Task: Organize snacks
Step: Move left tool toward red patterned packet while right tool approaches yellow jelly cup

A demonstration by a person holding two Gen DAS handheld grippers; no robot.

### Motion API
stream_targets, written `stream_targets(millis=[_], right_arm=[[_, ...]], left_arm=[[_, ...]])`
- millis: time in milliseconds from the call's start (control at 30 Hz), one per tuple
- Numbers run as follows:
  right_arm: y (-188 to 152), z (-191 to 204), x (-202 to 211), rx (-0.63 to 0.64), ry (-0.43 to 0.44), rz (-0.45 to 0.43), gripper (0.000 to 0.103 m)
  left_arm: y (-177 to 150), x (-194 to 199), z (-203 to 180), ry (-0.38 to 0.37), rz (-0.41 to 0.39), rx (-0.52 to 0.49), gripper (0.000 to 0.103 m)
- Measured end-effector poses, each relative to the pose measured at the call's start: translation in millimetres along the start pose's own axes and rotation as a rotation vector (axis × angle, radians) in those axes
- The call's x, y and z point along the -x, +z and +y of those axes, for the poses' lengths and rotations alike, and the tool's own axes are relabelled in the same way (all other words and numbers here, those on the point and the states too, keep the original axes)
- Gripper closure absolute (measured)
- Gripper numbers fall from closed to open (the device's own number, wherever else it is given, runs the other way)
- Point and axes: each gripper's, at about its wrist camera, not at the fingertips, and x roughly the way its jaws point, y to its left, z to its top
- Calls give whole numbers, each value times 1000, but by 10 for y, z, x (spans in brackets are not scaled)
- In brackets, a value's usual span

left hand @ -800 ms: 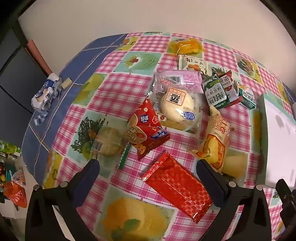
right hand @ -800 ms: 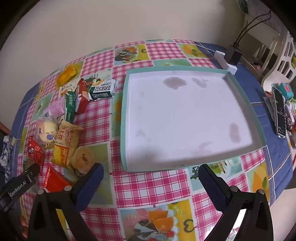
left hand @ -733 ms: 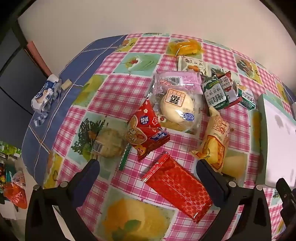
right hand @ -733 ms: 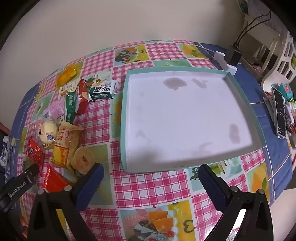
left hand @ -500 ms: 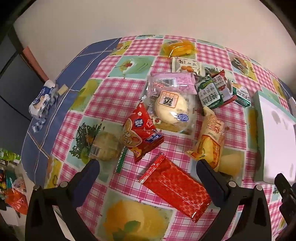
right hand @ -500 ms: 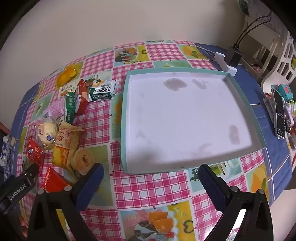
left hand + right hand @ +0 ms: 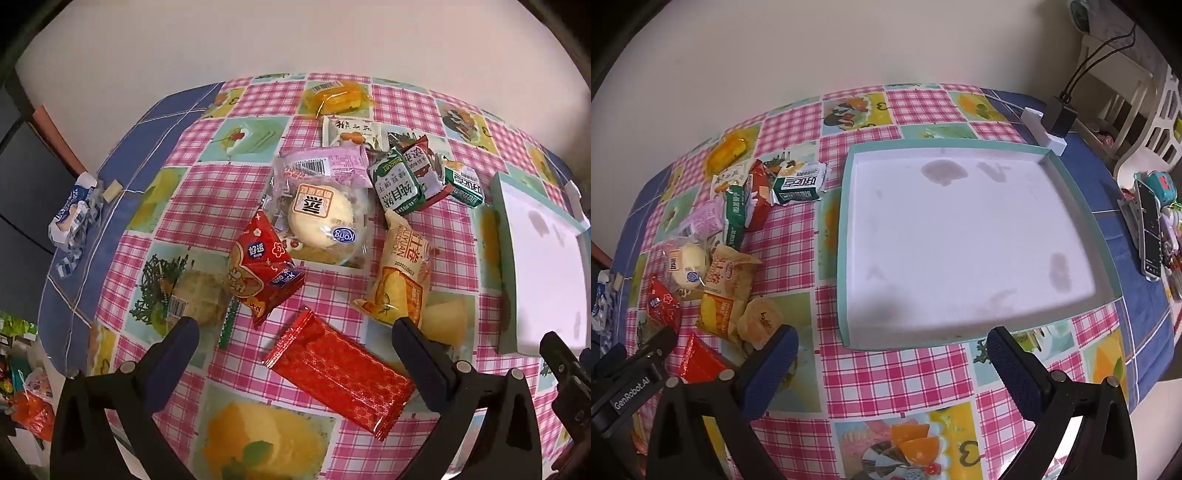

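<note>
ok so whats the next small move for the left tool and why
Probably lower the left tool onto the flat red packet. Its jaws stand wide open and empty, and that packet lies right between them, apart from the other snacks. The tray has nothing in it yet, so any snack can go first.

Checkered table (image 7: 894, 373): snack packets (image 7: 338, 373), tray (image 7: 846, 236)

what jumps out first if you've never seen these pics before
A jumble of bright snack packets crowds one side of the pink checked tablecloth, a long red wrapper nearest the open left tool. Beside them sits a big white tray with a teal rim, with no snacks in it.
</note>
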Motion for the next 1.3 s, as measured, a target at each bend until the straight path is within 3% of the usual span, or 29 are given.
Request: stream_targets(millis=[333, 700, 1300], right_arm=[[18, 0, 14, 3, 3, 1, 0], [19, 14, 12, 15, 7, 5, 0], [24, 18, 12, 17, 7, 6, 0]], left_arm=[[19, -37, -7, 4, 35, 25, 0], [19, -87, -31, -51, 73, 54, 0], [44, -69, 24, -135, 29, 128, 0]])
